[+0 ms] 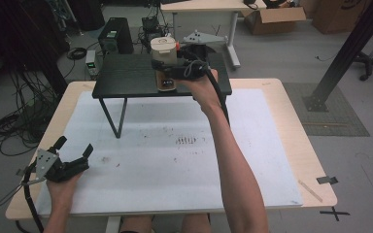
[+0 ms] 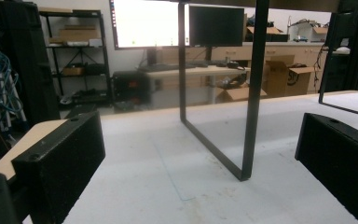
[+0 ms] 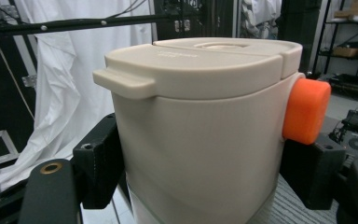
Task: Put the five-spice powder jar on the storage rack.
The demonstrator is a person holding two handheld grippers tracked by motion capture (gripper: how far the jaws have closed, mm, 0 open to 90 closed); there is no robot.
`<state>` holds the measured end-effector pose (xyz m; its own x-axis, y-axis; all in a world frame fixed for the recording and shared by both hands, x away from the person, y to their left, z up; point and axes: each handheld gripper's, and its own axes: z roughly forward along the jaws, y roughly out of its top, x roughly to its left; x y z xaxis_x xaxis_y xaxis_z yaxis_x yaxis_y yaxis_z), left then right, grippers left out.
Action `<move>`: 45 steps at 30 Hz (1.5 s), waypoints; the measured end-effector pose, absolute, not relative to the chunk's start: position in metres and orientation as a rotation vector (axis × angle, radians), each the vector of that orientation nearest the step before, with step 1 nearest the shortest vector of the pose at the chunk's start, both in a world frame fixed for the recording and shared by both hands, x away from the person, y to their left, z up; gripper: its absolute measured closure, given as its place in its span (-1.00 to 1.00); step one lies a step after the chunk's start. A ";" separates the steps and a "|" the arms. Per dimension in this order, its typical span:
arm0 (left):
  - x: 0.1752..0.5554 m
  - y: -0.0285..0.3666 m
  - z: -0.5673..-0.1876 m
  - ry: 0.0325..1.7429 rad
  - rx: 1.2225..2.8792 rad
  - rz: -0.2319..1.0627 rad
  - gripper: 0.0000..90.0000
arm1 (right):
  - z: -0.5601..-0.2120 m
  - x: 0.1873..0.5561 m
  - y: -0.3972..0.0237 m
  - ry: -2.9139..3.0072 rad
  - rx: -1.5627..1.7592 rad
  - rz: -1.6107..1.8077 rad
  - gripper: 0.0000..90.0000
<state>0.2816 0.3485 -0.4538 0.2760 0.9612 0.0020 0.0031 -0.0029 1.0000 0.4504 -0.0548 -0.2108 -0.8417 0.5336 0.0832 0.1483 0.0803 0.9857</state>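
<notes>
Here, lidded beige canister (image 3: 205, 135) — claw-gripped (image 3: 205, 177), upright

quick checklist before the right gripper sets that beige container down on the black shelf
1. Grip: right gripper has a jaw on each side of the beige container, pressing its walls: ok.
2. Container upright, lid seated flat: ok.
3. Orange knob sits just above one jaw; whether it touches: cannot tell.
4. Position: in the high view the container is over the black shelf, with bare shelf beside it: ok.
5. Whether the base already rests on the shelf: cannot tell.
6. Left gripper open, low on the white mat, well away from the shelf: ok.
</notes>
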 end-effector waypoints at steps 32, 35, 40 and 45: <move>0.282 0.348 -0.454 1.002 1.334 1.000 -0.96 | -0.227 0.478 -0.042 2.030 0.731 1.784 -0.47; 0.281 0.348 -0.454 1.001 1.334 1.002 -0.96 | -0.227 0.477 -0.042 2.025 0.716 1.773 -0.47; 0.281 0.348 -0.454 1.000 1.335 1.003 -0.96 | -0.228 0.476 -0.042 2.015 0.706 1.774 -0.47; 0.282 0.348 -0.454 1.002 1.335 1.000 -0.96 | -0.229 0.475 -0.042 2.006 0.706 1.778 -0.48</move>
